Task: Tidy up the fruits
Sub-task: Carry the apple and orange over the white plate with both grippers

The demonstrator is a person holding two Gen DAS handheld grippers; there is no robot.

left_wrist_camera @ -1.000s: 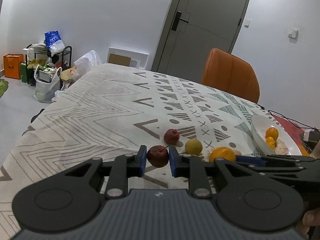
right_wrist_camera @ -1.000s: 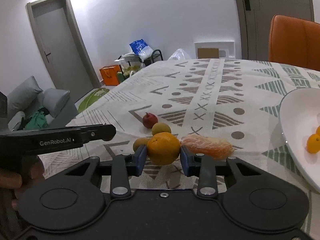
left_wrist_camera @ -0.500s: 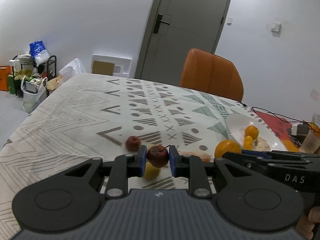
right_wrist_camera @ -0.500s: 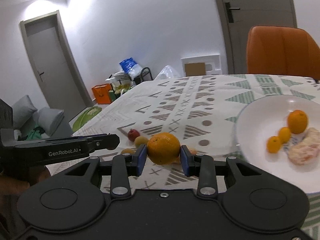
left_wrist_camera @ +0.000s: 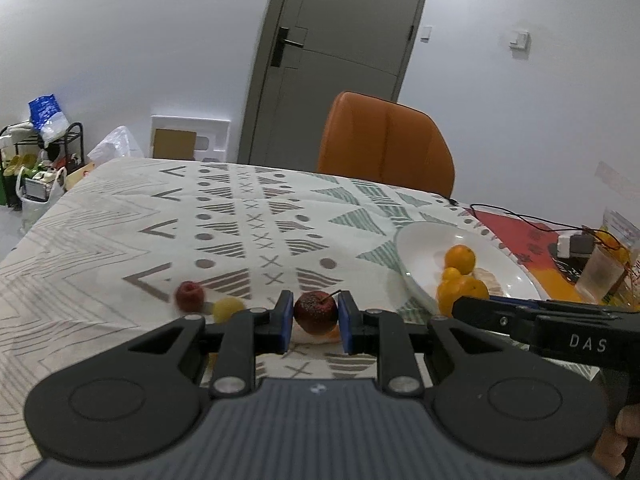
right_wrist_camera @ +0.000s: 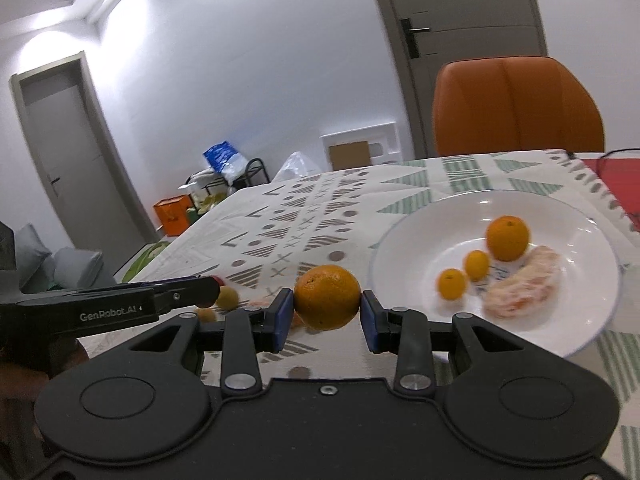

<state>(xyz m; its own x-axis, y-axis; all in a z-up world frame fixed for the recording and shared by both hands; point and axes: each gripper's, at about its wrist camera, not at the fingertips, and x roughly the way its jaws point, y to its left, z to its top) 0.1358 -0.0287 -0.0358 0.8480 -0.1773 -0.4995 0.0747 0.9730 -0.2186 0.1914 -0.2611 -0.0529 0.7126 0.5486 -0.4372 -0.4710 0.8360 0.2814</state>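
1. The table (left_wrist_camera: 100, 232) with its patterned cloth fills the middle of both views. Its far half is bare, so there is lots of room to move.
2. The white plate (right_wrist_camera: 416, 240) sits at the right of the frame, near the table's right edge. A big orange, two little ones and a peeled piece are already in it.
3. The right gripper (right_wrist_camera: 327, 316) pinches an orange (right_wrist_camera: 327, 297) just left of the plate rim, still outside it.
4. The left gripper (left_wrist_camera: 316, 322) pinches a dark red fruit (left_wrist_camera: 316, 312) above the cloth, left of the plate.
5. A red fruit (left_wrist_camera: 189, 296) and a yellow fruit (left_wrist_camera: 227, 309) wait on the cloth, lower left. I think about half is done.
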